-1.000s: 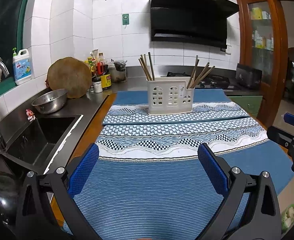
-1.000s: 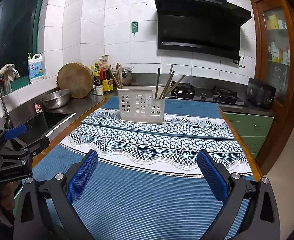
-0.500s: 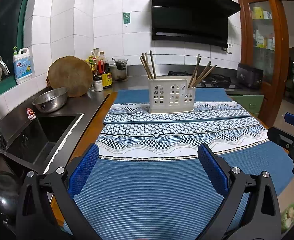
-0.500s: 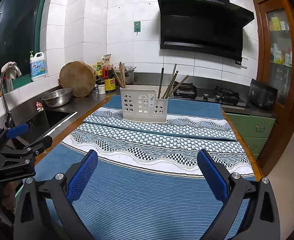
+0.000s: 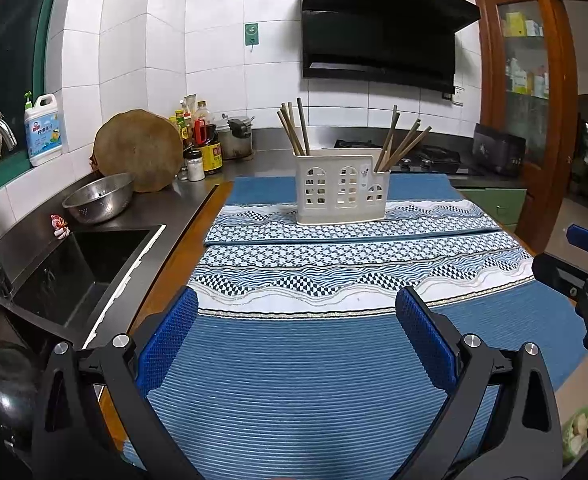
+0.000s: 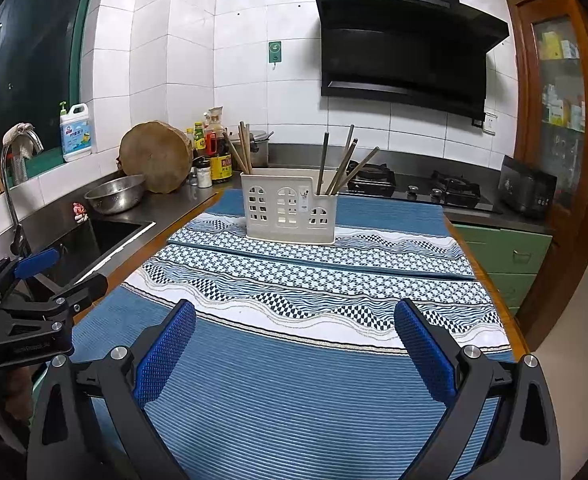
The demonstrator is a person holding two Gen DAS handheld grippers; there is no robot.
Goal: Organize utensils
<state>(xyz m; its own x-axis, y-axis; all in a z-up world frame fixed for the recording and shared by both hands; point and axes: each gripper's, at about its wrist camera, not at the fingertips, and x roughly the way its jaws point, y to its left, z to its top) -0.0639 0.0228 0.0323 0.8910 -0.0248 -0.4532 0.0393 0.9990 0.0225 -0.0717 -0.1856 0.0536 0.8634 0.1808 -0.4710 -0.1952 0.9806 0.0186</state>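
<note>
Here both grippers, left [image 5: 296, 328] and right [image 6: 294, 330], are hanging open; the chopsticks [image 6: 340, 166] are probably light, stiff, best pinched mid-shaft.

white utensil holder [image 5: 341, 189] stands upright on the patterned mat [image 5: 354, 256], chopsticks [image 5: 294, 128] leaning (both end compartments).

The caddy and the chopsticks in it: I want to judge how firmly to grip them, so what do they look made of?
The caddy looks like moulded plastic: cream, matte, thin walls with arched cut-out windows. The chopsticks look like wood or bamboo: brown, dull, no shine. One darker stick on the right side could be another material; the pictures cannot settle it.
</note>
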